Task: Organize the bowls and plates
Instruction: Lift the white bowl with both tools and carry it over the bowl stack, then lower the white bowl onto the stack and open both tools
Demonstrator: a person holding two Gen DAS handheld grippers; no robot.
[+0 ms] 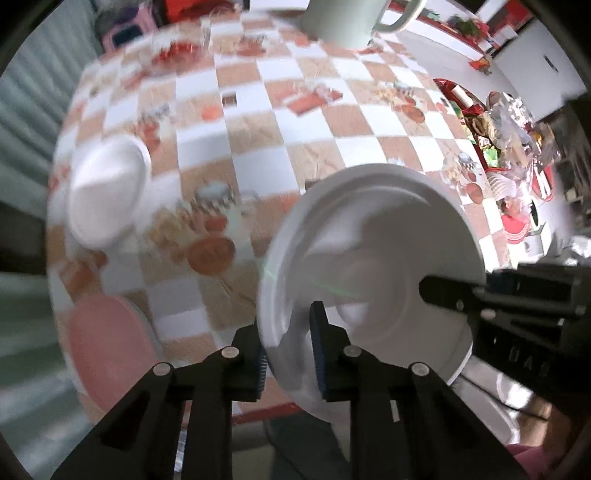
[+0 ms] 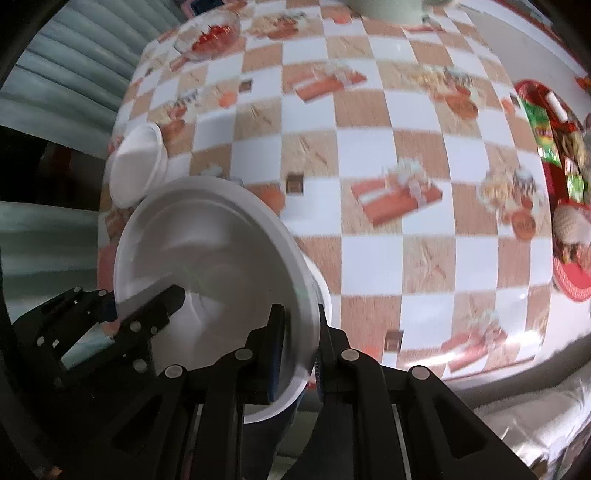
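Observation:
A large white bowl [image 1: 369,251] [image 2: 214,251] hangs tilted above the near edge of the table, held by both grippers at once. My left gripper [image 1: 290,350] is shut on its near rim, one pad inside the bowl and one outside. My right gripper [image 2: 299,339] is shut on the opposite rim in the same way. Each gripper shows in the other's view, the right gripper [image 1: 447,291] reaching in from the right and the left gripper [image 2: 162,302] from the left. A smaller white bowl [image 1: 107,192] [image 2: 138,166] sits on the table at the left. A pink plate [image 1: 110,350] lies near the front left corner.
The table [image 1: 280,122] wears a checkered orange and white cloth [image 2: 369,155]. A pale green mug [image 1: 343,22] stands at the far side, a glass bowl with red contents [image 2: 210,40] at the far left, and a red tray of snacks [image 1: 498,140] [image 2: 565,184] at the right edge.

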